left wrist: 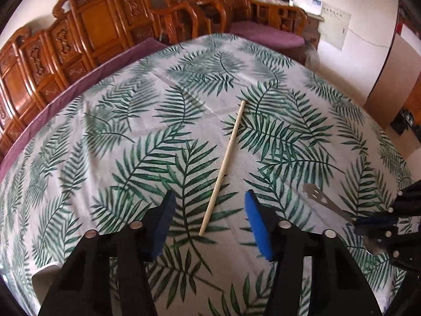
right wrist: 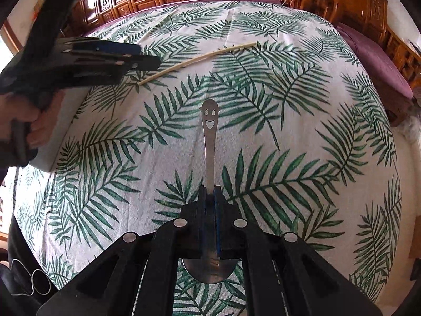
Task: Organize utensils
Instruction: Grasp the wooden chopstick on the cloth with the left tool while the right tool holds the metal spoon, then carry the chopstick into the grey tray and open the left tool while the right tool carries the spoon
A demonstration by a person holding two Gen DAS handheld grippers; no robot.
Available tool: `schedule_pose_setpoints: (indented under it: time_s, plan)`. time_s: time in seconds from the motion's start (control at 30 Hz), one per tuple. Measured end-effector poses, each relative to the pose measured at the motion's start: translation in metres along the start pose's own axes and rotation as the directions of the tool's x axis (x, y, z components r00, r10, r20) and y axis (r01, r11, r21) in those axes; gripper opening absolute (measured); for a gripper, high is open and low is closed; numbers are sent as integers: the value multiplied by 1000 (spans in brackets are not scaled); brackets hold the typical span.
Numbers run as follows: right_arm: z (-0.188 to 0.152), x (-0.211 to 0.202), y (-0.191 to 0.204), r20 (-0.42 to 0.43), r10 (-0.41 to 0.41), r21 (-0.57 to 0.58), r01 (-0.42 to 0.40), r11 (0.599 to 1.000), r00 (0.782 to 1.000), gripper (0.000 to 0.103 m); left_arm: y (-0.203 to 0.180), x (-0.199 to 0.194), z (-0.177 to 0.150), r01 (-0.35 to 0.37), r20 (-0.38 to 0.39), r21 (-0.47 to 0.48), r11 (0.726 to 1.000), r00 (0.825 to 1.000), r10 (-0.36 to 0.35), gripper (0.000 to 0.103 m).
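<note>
A single pale wooden chopstick [left wrist: 225, 164] lies on the leaf-print tablecloth [left wrist: 105, 137]. My left gripper [left wrist: 208, 210] is open, its blue pads either side of the chopstick's near end, just above the cloth. The chopstick also shows in the right wrist view [right wrist: 194, 60], with the left gripper [right wrist: 142, 60] next to its near end. My right gripper [right wrist: 210, 194] is shut on a steel spoon [right wrist: 209, 137] with a smiley-face handle pointing forward, bowl under the gripper. The spoon [left wrist: 323, 200] and right gripper [left wrist: 368, 222] show at the right in the left wrist view.
Carved wooden chairs [left wrist: 86, 26] and a bench with a purple cushion [left wrist: 265, 35] stand beyond the table's far edge. A purple undercloth [left wrist: 65, 94] shows along the table's left rim. My hand [right wrist: 39, 129] holds the left gripper.
</note>
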State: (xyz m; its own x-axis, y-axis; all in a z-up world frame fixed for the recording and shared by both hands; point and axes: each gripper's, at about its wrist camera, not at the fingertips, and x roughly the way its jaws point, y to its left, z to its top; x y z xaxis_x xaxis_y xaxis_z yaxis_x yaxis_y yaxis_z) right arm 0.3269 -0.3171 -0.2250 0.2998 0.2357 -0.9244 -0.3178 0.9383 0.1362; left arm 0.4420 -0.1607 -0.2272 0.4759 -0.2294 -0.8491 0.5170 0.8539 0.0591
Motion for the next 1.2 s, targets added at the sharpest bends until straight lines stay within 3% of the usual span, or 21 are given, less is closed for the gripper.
schedule_pose_setpoints:
  time_s: [0.37,0.57,0.63,0.73,0.87,1.2]
  plan:
    - [-5,1,0,17,4,9,-4,1000,1000,7,-14,45,35,20,-79,59,998,997,-15,29]
    - [-6,2,-3,26,20,12,-20,1000,999,7,-8,59,44,44,-109,-11,999,993,-45,21]
    - [-7,1,-3,30,20,9,-21,1000,999,7,-4,59,44,32,-115,-37,999,993,-36,8]
    - [-6,1,-2,31,20,13,-20,1000,999,7,-4,59,43,39,-143,-60,997,989,-47,4]
    - [-6,1,-3,28,19,21,-20,1000,999,7,-4,38,36,50,-112,-76,996,992,-58,4]
    - [1,-25,10,74,-8,31,6,1000,997,7,-7,-58,14,54,16,-88,995,998,-53,4]
